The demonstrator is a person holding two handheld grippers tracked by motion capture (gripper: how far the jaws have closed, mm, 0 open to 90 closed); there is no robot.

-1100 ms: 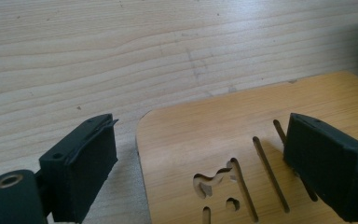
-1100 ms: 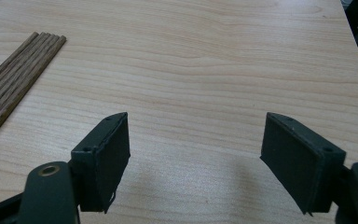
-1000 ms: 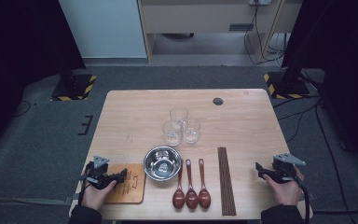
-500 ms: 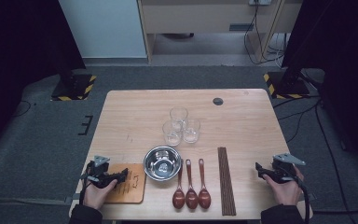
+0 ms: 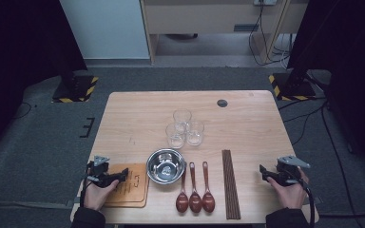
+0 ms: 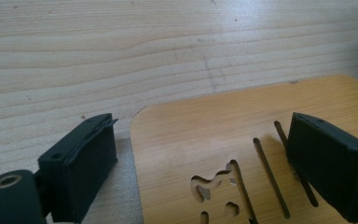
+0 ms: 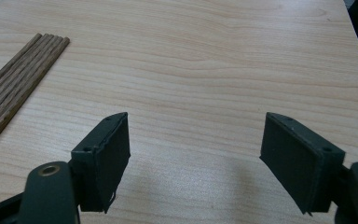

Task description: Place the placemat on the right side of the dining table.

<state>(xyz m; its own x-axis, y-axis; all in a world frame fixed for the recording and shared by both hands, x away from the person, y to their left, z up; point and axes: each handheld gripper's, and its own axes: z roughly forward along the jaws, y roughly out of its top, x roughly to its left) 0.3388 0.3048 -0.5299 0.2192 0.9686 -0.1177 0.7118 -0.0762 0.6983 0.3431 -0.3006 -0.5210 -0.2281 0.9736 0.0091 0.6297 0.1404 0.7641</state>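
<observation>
My left gripper (image 5: 122, 175) rests at the table's near-left corner, held by a hand and pointing right. In the left gripper view, its jaws (image 6: 200, 121) are open across the corner of a flat wooden board (image 6: 242, 121) with cut-out slots. One jaw is off the board's edge and the other is above its surface. The jaws have just been closing a little, and nothing is pinched between them. My right gripper (image 5: 264, 172) lies at the near-right edge, pointing left. It is open (image 7: 196, 126) over bare wood. Brown chopsticks (image 7: 18, 88) lie to its left.
A steel bowl (image 5: 165, 165) sits beside the wooden board (image 5: 133, 187). Three brown spoons (image 5: 195, 190) and the chopstick bundle (image 5: 230, 183) lie along the front. Three clear glasses (image 5: 185, 128) cluster mid-table. A small black disc (image 5: 222, 103) lies near the far edge.
</observation>
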